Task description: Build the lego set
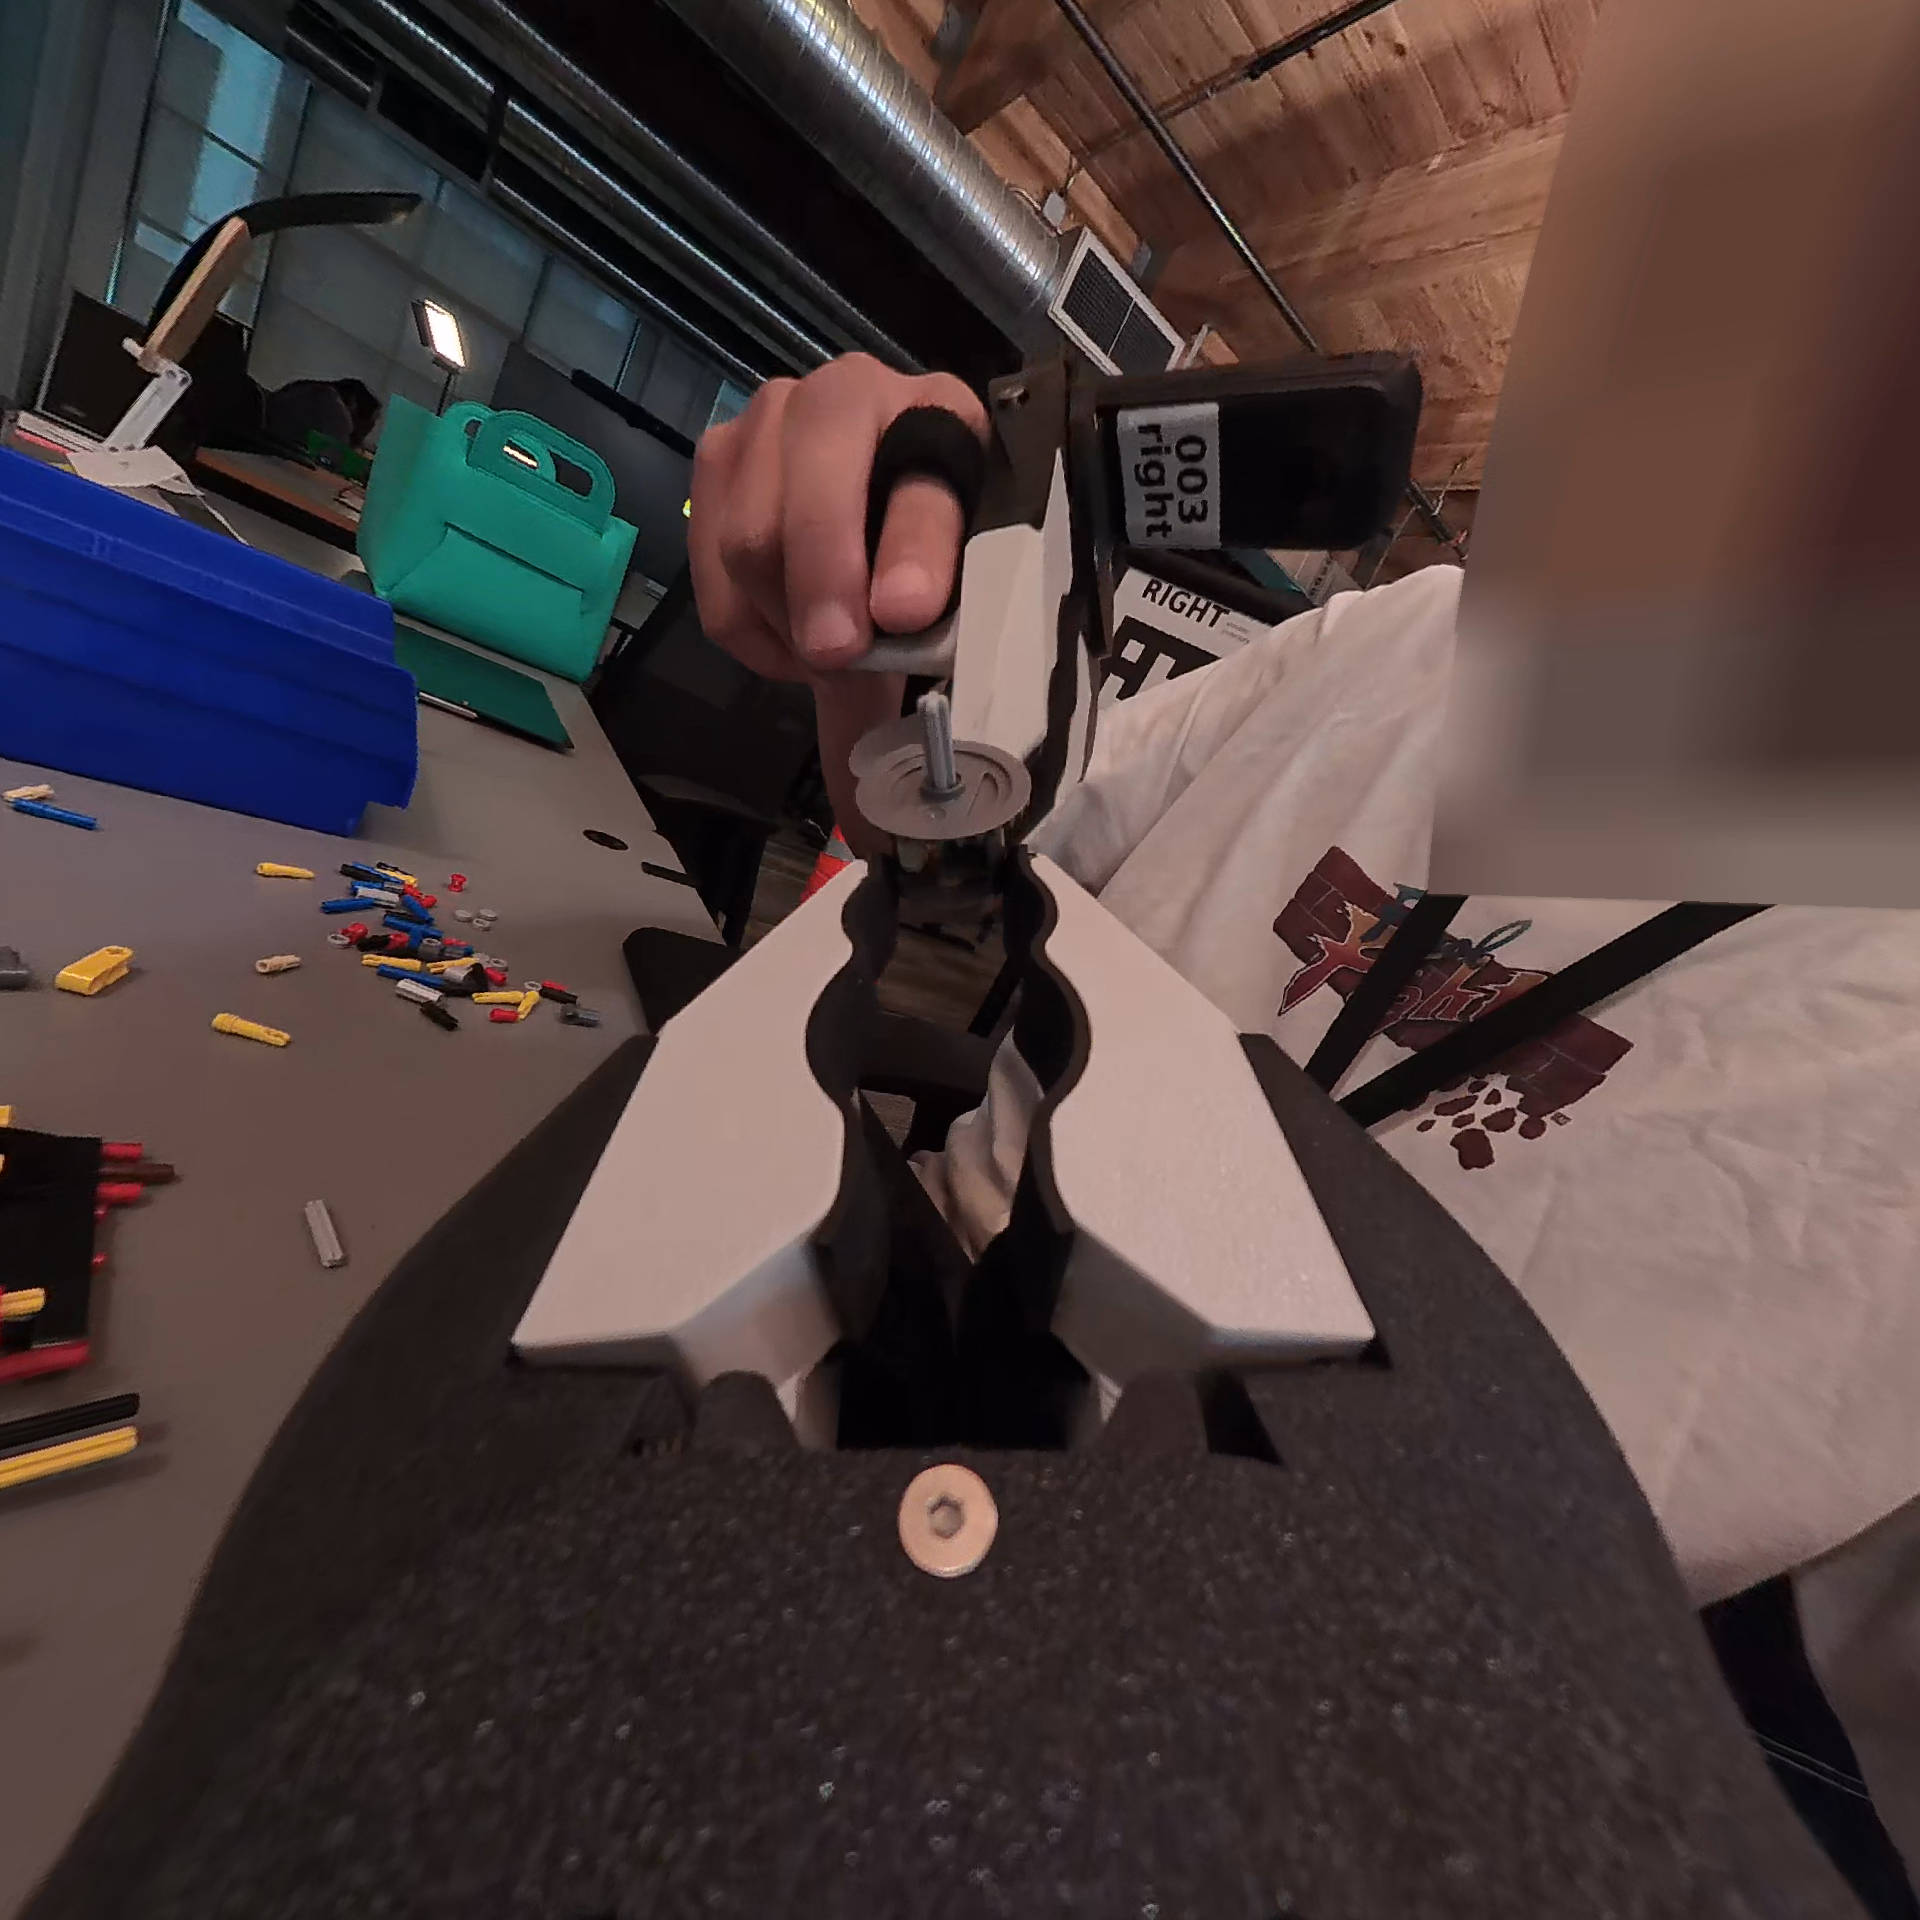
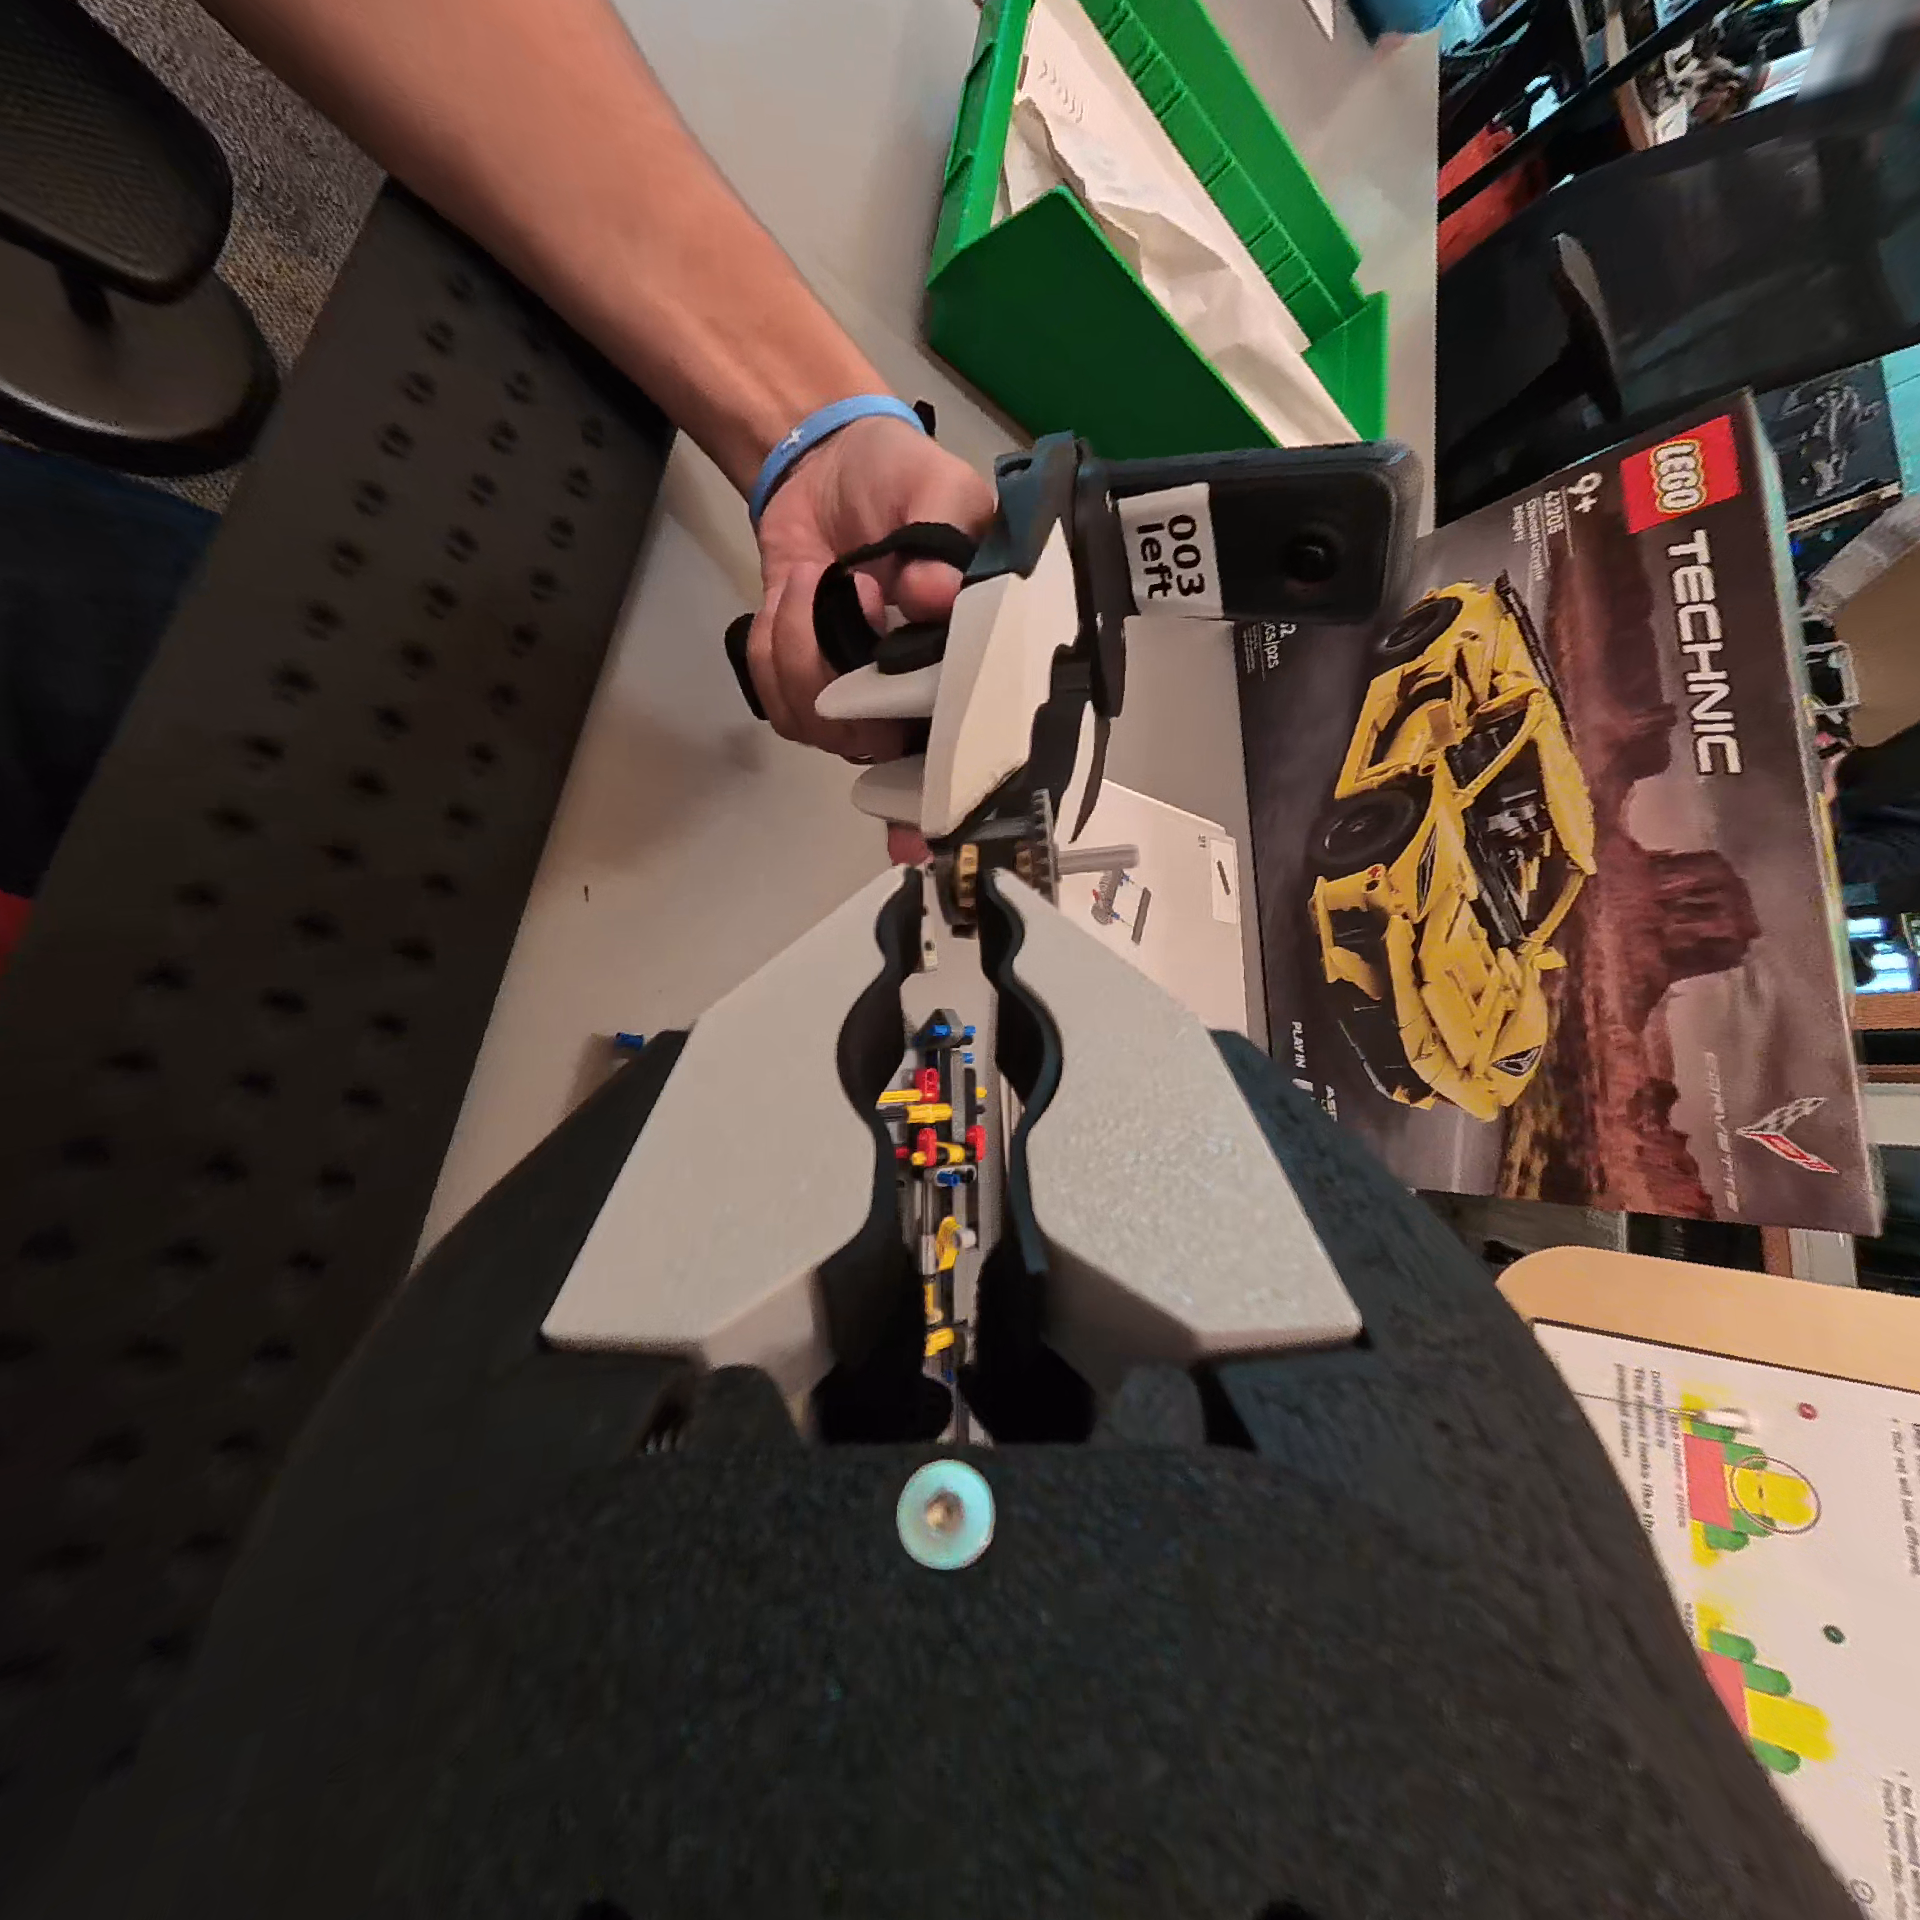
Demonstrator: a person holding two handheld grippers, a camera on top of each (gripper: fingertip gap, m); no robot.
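Grey plastic disc on a short axle (image 1: 940, 774) sits at the tips of both claws, held in the air above the bench (image 1: 436, 1039). The left claw (image 1: 940, 868) and the right claw (image 2: 951, 894) each pinch this small gear assembly (image 2: 1003, 857), so both should hold firm and push straight along the axle.

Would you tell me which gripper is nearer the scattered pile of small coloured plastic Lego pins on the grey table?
Left, probably. The left gripper sits low beside the pile; the right gripper hangs higher, gripping the small gear assembly.
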